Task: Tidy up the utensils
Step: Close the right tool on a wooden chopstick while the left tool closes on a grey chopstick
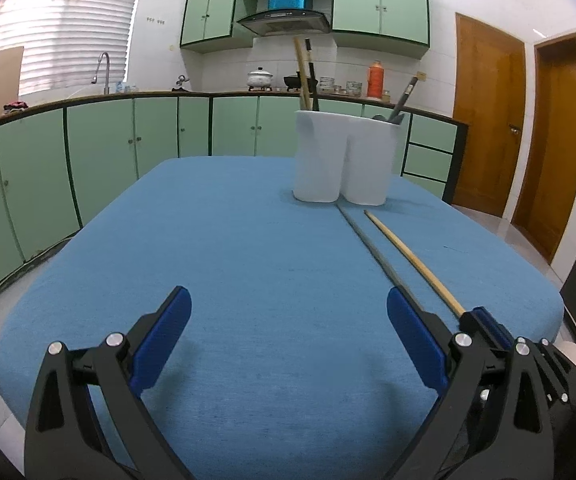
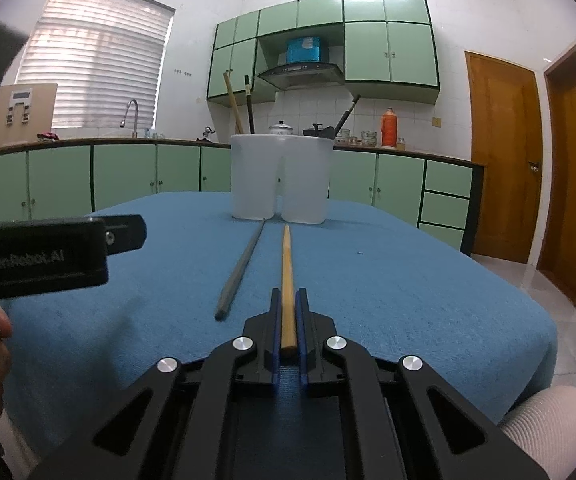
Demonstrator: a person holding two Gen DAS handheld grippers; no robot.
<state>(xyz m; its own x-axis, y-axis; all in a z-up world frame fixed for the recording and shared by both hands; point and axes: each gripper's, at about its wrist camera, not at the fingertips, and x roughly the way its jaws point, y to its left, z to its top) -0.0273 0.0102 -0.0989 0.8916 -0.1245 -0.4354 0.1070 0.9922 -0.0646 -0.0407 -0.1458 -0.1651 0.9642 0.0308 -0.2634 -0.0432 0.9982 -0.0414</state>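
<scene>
- So, right claw [image 2: 287, 320] first: it's clamped down narrow on the near end of the wooden chopstick [image 2: 286, 272], blue pads squeezing it from both sides. The stick looks like it's lying on the blue desk [image 2: 427, 300], not lifted yet as far as I can tell.
- That chopstick's long axis runs straight from 6 to 12 o'clock in the right wrist view, thin tip aimed away at the white holder [image 2: 282, 176] and butt end tucked between the pads.
- Just beside it, around 10 o'clock from the claw, lies the grey chopstick [image 2: 242, 268]. It runs nearly parallel, leaning a bit toward 1 o'clock, and its far tip almost reaches the foot of the holder. Nobody's touching it.
- Left claw [image 1: 288, 338] is spread wide with nothing in it, hovering over bare cloth. From its own camera the two loose sticks sit off at 2 o'clock.
- Holder stands at the far end of the desk, two compartments. The left one already has a wooden stick and a dark one standing up in it; the right one has some dark-handled utensils, though I can't make out what exactly.
- Progress-wise, I'd call it partway: some stuff is already sorted and two sticks are left on the desk. One's gripped and ready to go up and over the rim, and the grey one still needs picking up.
- Guessing the wooden one belongs in the left compartment with its match.
</scene>
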